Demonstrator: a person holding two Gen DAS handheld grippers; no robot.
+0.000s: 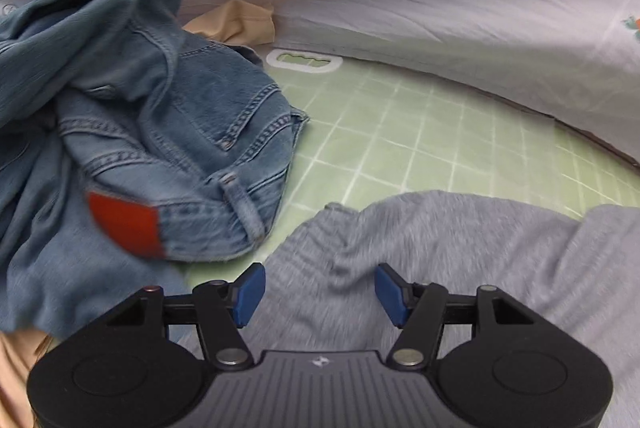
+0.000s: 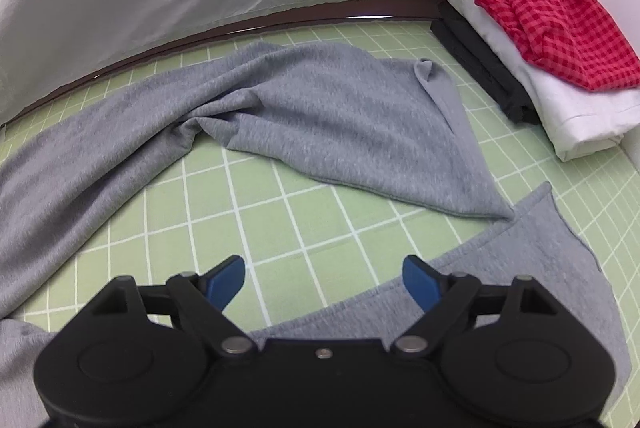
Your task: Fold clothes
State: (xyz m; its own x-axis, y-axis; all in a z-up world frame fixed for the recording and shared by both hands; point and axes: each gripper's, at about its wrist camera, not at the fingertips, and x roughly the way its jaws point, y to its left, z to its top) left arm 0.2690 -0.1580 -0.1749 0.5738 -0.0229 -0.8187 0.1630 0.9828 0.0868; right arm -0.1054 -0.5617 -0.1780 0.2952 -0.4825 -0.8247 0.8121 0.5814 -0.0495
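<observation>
Lay rumpled on the green grid mat point(image 2: 280, 196), the grey garment point(image 2: 320, 116), apparently long axis leftward, directly under the agape, empty left gripper point(image 1: 319, 292), just right of the equally agape right gripper point(image 2: 323, 278).

A heather-grey garment point(image 2: 328, 116) lies on a pale green mat point(image 2: 304, 228) ruled with a white grid. Faded blue jeans point(image 1: 168, 132) carry a red patch point(image 1: 126, 222). A red-and-darker-red checked cloth point(image 2: 560, 28) tops white point(image 2: 568, 108) and black point(image 2: 480, 68) folded items. Both tools have blue finger pads point(image 1: 250, 294).
</observation>
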